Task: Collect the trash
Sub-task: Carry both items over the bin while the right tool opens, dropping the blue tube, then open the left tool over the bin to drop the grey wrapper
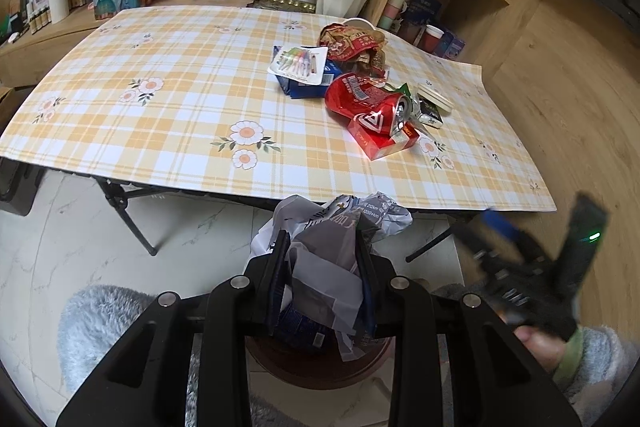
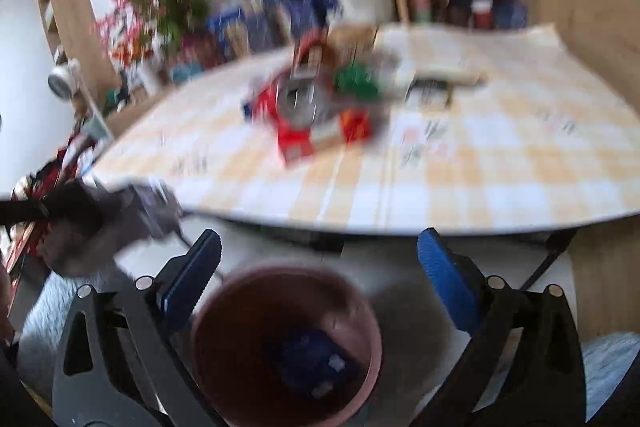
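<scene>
**Left jaws clamped, right jaws spread wide**

The left gripper [image 1: 324, 259] fills the lower centre of its own view, angled downward, its black jaws drawn close together and pressing on a crumpled wad between them. The right gripper [image 2: 318, 271] sits at the bottom of its view, blue-padded jaws flung far apart with nothing between them. In the left view's lower right, blurred, a hand [image 1: 536, 341] in a pale fuzzy sleeve grips that right tool.

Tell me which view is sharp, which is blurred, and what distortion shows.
Left wrist view: sharp, red can crisp, only the right tongs smeared; right wrist view: motion-blurred throughout, bin soft; both fisheye, bowing the tablecloth edges.
</scene>
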The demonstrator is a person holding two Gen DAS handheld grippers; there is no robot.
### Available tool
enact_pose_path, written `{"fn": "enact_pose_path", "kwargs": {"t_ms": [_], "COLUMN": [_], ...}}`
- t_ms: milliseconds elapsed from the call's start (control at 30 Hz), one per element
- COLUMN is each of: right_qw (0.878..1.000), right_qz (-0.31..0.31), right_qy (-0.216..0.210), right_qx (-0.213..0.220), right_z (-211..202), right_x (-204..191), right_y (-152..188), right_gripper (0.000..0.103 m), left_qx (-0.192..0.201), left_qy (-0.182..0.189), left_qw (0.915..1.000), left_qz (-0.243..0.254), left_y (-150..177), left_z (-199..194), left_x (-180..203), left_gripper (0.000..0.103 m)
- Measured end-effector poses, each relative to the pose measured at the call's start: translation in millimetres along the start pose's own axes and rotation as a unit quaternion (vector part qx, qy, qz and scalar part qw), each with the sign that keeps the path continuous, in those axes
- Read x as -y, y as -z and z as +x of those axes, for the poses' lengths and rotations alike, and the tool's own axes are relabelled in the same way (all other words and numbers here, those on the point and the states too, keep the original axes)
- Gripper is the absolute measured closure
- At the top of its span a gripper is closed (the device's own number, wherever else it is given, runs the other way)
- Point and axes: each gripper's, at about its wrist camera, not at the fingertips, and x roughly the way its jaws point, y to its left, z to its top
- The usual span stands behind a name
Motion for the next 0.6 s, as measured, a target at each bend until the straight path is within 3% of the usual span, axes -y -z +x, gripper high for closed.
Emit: {"fn": "enact_pose_path", "kwargs": {"t_ms": [167,433,600], "right_qw": [0.998,0.993,0.992], "right_qz": [0.024,0.033,0.029], "right_qy": [0.045,0.106,0.122], "right_qx": [0.04,0.028,0.02], "right_z": [-11.3,2.1,5.0], "right_x": [15.0,32.4,33.1], "right_y": [-6.3,4.3,10.5], "right_gripper": [0.006,0.006,0.006], "left_qx": [0.011,-0.005,-0.049], "left_qy": [-0.006,0.007,0.066], "left_qw": [0.9985,0.9939,0.9945], "left_qz": [0.054,0.11,0.064], "left_y": [0.0,15.7,26.2], "left_z": [18.5,66.5,88.7], "left_x": [15.3,20.6,3.5], "left_gripper": [0.073,0.073,0.073]}}
